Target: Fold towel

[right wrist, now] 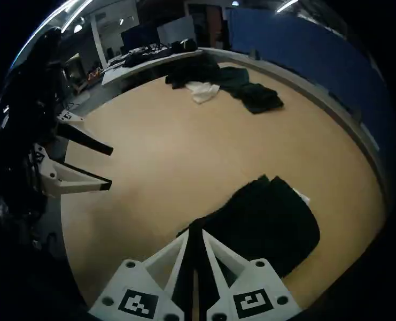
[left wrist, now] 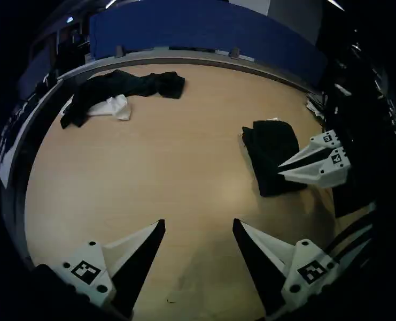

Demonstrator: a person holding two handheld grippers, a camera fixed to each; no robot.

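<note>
No legible text; left tongs [left wrist: 198, 227] and right tongs [right wrist: 196, 235] bear only square code markers [left wrist: 85, 271].

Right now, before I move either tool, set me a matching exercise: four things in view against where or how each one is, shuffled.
Things:
1. left tool
2. right tool
3. white cloth
4. blue partition

Places or states:
A. lying against the dark clothes heap
B. open above bare tabletop
C. standing along the far edge
D. closed, tips at the folded black towel

Pairs: 1-B, 2-D, 3-A, 4-C.
</note>
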